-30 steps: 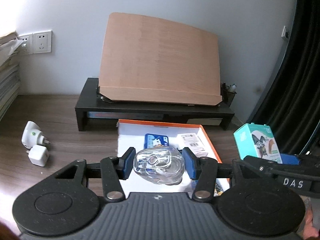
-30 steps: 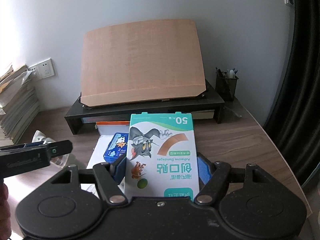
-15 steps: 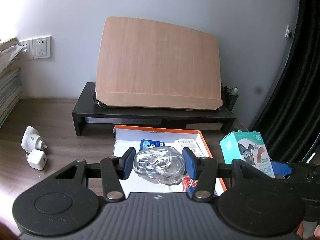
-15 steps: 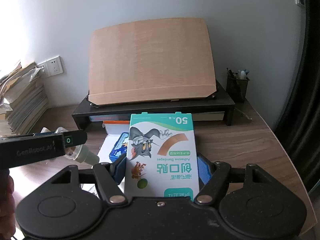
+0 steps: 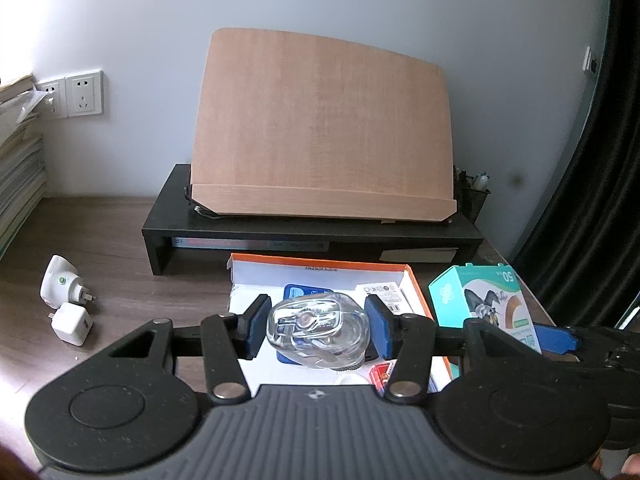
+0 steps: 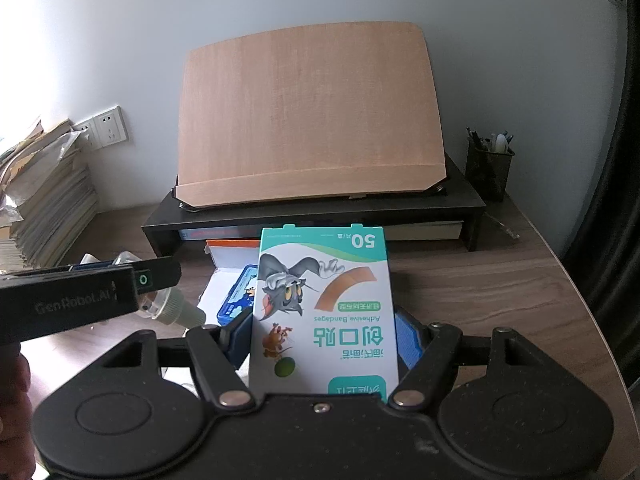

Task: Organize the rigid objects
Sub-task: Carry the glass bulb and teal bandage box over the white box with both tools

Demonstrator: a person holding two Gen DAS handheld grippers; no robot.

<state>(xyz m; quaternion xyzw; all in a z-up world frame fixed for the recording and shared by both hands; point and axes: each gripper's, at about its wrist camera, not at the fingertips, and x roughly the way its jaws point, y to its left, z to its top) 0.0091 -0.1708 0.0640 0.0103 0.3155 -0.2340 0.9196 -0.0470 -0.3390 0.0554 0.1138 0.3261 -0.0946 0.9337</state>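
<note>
My left gripper (image 5: 318,330) is shut on a clear bottle (image 5: 320,320), held above the front of an orange-rimmed white box (image 5: 320,270). The bottle's white cap (image 6: 172,312) points toward me in the right wrist view, under the left gripper's black body (image 6: 80,300). My right gripper (image 6: 324,336) is shut on a teal and white bandage box (image 6: 324,292) with a cartoon cat. It holds the bandage box (image 5: 484,304) upright just right of the orange-rimmed box. A blue tin (image 6: 236,300) lies inside the orange-rimmed box.
A black desk riser (image 5: 312,236) carrying a tilted wooden board (image 5: 320,128) stands behind the box. Two white plug adapters (image 5: 60,284) lie on the desk at left. A pen holder (image 6: 488,168) is at back right, paper stacks (image 6: 48,208) at left, and a dark curtain at right.
The right gripper with the bandage box has drifted slightly toward the left gripper, which now reaches farther into the right wrist view. Both grips are unchanged.
</note>
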